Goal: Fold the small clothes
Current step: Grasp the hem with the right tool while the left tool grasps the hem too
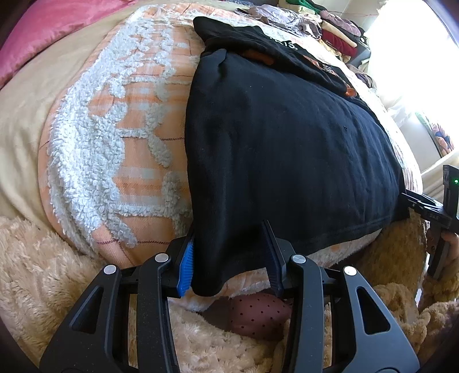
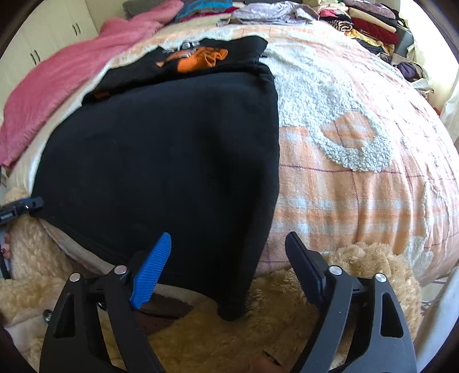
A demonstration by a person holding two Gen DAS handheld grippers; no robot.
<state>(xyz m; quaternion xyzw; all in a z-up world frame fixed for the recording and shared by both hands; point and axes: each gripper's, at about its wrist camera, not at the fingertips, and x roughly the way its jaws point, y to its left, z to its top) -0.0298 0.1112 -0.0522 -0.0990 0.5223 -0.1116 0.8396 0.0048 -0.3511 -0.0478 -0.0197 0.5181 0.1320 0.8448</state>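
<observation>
A black T-shirt [image 1: 287,137] with an orange print lies on the bed, its far part folded over, its near hem hanging over the bed's edge. It also shows in the right wrist view [image 2: 160,149]. My left gripper [image 1: 229,258] is open with the shirt's near left corner between its jaws. My right gripper [image 2: 229,258] is open with the shirt's near right corner hanging between its jaws. The right gripper's body shows at the edge of the left wrist view [image 1: 430,209].
An orange and white fleece blanket [image 2: 358,172] covers the bed. A pink cover [image 2: 57,86] lies at the left. Piles of clothes [image 2: 358,20] sit at the far end. A beige fluffy throw [image 2: 287,315] lies below the bed's edge.
</observation>
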